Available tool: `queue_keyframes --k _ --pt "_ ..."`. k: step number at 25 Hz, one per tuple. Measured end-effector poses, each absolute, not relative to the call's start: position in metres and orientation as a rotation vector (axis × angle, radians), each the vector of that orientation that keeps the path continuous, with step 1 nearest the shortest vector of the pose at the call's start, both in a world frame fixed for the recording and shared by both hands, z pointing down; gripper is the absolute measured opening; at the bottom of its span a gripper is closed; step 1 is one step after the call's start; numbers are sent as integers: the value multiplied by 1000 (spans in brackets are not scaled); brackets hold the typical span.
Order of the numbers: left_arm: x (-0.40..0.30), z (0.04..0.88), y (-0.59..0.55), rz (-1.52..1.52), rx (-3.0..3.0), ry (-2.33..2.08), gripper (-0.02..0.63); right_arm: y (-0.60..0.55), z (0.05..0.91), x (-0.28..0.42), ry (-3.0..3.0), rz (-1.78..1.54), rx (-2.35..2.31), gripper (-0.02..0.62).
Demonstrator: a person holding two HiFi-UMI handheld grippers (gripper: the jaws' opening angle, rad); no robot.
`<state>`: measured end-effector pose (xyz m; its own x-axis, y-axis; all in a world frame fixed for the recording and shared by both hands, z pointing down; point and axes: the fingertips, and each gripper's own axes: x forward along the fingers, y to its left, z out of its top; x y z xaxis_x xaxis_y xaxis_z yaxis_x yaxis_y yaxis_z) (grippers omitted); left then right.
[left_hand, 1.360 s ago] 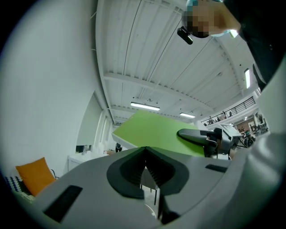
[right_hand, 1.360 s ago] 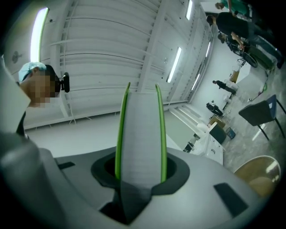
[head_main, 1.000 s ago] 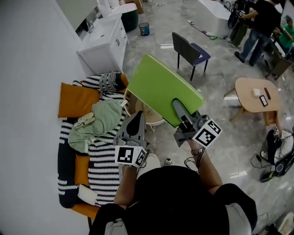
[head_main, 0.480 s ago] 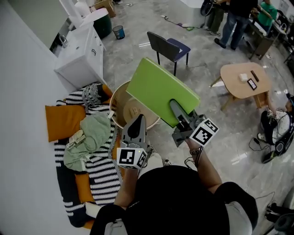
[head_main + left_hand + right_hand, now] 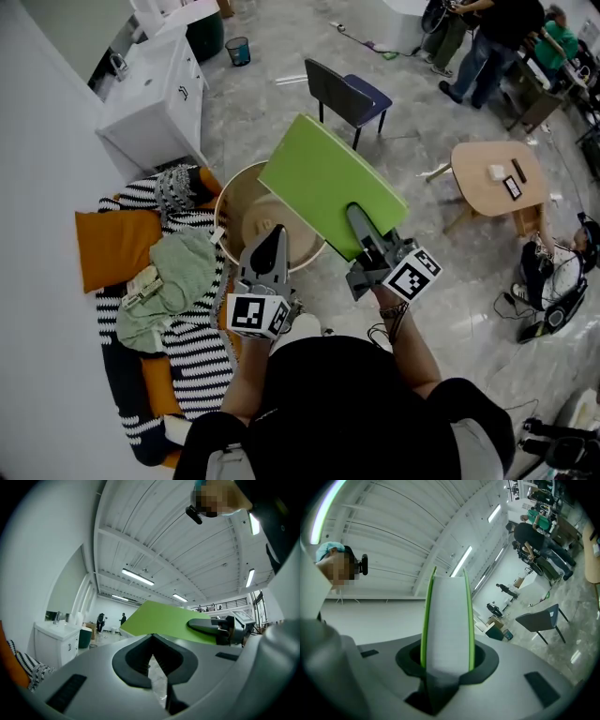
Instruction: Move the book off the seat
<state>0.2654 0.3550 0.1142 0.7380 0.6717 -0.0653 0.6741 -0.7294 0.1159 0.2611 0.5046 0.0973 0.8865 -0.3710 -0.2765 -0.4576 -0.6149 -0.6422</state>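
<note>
**Right gripper:** Your right gripper (image 5: 447, 670) is clenched on the flat bright-green hardcover book (image 5: 447, 620). In the right gripper view the white page block stands edge-on between the two green covers, seated deep in the jaw throat. One jaw lies along the upper cover in the head view.

**Left gripper:** Your left gripper (image 5: 152, 637) has its jaws drawn together to a point, with nothing between them. It hangs just left of the book, apart from it.

**Book position:** The book is held up in the air and tilted, with its far corner highest. It is clear of the seat with the black-and-white striped cover (image 5: 202, 352). Seen from the head view, it overlaps the right rim of the round beige tub (image 5: 234, 202) and the grey floor beyond.

**Surroundings:** An orange cushion (image 5: 117, 246) and a crumpled pale-green cloth (image 5: 173, 281) lie on the striped cover. A white cabinet (image 5: 150, 89) stands behind the seat. A dark chair with a blue seat pad (image 5: 342, 89) and a round wooden table (image 5: 497, 178) stand well apart from you on the floor.
</note>
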Motion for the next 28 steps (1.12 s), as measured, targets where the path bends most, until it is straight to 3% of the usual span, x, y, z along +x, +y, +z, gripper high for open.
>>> queue_keyframes --k 15,28 --pt "357 124 343 -16 2763 1127 11 497 106 345 531 162 -2307 133" --pt "418 128 414 -34 2846 990 11 563 123 432 653 56 -2254 133"
